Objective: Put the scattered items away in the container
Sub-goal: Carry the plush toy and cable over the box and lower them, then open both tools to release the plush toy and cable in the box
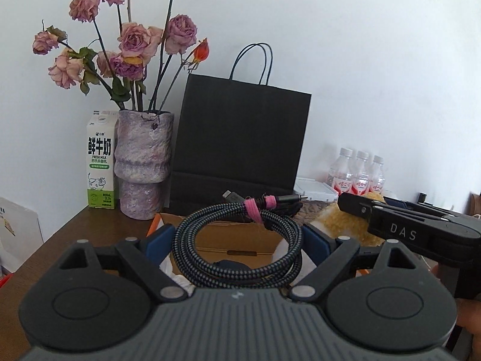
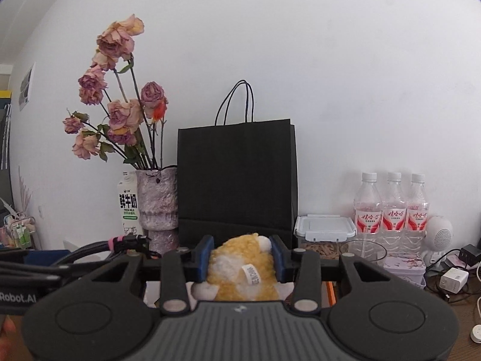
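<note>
My left gripper (image 1: 239, 240) is shut on a coiled braided cable (image 1: 240, 240) tied with a pink strap, held above an open cardboard box (image 1: 237, 248) on the wooden table. My right gripper (image 2: 242, 258) is shut on a yellow and white plush toy (image 2: 243, 270). In the left wrist view the plush toy (image 1: 339, 222) and the right gripper (image 1: 345, 204) sit just right of the box. In the right wrist view the cable (image 2: 120, 245) shows at the left.
A black paper bag (image 1: 240, 141) stands behind the box. A purple vase with dried roses (image 1: 144, 162) and a milk carton (image 1: 100, 162) stand at left. Water bottles (image 2: 390, 207), a lidded food box (image 2: 324, 228), a white speaker and chargers lie at right.
</note>
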